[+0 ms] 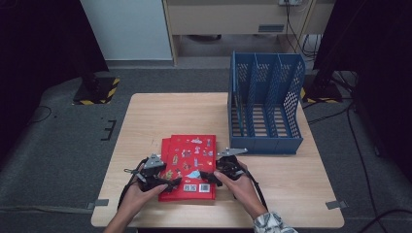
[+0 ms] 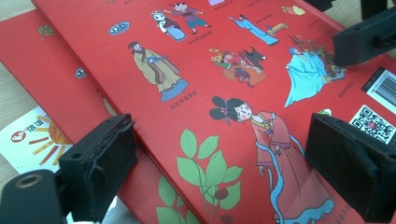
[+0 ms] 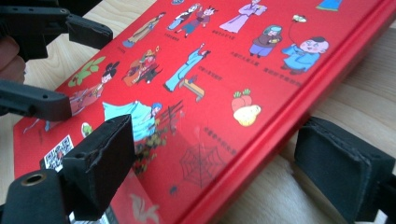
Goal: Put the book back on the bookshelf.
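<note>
Your left hand-held gripper (image 1: 171, 183) sits at the near left edge of the top red picture book (image 1: 190, 165), jaws apart and straddling that edge without pressing. Your right hand-held gripper (image 1: 208, 177) mirrors it at the near right edge, jaws likewise apart, one pad over the cover and the other out over the wooden surface (image 1: 160, 116).

The top book lies on a second red book (image 2: 56, 84), which is offset to the left, so set each lower pad under the top cover alone. Close both sides evenly before lifting, or the slick cover may tilt and slip.

The stack rests at the near middle of the surface. The blue file rack (image 1: 265, 104) stands at the far right, well apart, its slots empty.
</note>
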`<state>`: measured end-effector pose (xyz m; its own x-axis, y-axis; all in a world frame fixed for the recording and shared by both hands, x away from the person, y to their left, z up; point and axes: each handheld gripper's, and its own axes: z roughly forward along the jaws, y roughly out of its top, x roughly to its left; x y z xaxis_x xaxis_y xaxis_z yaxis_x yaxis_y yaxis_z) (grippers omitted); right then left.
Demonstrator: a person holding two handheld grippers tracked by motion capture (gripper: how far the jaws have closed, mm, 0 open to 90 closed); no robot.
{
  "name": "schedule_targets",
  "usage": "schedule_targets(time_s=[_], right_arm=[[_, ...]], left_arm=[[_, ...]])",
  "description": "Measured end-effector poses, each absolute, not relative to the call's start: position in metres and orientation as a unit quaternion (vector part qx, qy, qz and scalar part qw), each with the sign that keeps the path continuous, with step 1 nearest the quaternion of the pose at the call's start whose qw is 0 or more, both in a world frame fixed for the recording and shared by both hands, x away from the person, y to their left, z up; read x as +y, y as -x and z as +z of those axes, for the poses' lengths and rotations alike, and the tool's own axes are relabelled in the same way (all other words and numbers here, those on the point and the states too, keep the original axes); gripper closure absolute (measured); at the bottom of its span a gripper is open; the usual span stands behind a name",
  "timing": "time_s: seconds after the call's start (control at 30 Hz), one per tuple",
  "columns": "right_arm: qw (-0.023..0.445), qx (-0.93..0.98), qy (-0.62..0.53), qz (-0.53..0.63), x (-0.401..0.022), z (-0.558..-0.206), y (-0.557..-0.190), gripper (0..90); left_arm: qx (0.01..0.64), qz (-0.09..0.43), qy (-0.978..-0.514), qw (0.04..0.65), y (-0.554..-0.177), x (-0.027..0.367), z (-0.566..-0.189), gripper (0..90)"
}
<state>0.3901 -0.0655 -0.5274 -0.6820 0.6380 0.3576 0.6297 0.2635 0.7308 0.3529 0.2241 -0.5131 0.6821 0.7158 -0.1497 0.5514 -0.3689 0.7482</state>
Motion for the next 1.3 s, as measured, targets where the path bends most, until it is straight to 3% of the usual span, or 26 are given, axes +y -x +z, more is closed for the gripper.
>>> schedule_targets(time_s=[0.17,0.57,0.97,1.3], right_arm=[[-0.011,0.792,-0.404,0.457,-0.062,-0.529,-0.395,12.2],[0.001,0.789,-0.404,0.462,-0.066,-0.521,-0.393,19.6],[-0.006,0.785,-0.413,0.462,-0.065,-0.516,-0.398,21.3],[-0.009,0.776,-0.416,0.474,-0.067,-0.506,-0.400,32.0]], left_arm=[[0.385,0.101,-0.821,0.409,-0.353,0.224,-0.513,7.7],[0.379,0.090,-0.819,0.421,-0.354,0.229,-0.514,7.7],[0.377,0.084,-0.818,0.427,-0.354,0.232,-0.515,7.7],[0.378,0.062,-0.812,0.440,-0.355,0.237,-0.515,7.7]])
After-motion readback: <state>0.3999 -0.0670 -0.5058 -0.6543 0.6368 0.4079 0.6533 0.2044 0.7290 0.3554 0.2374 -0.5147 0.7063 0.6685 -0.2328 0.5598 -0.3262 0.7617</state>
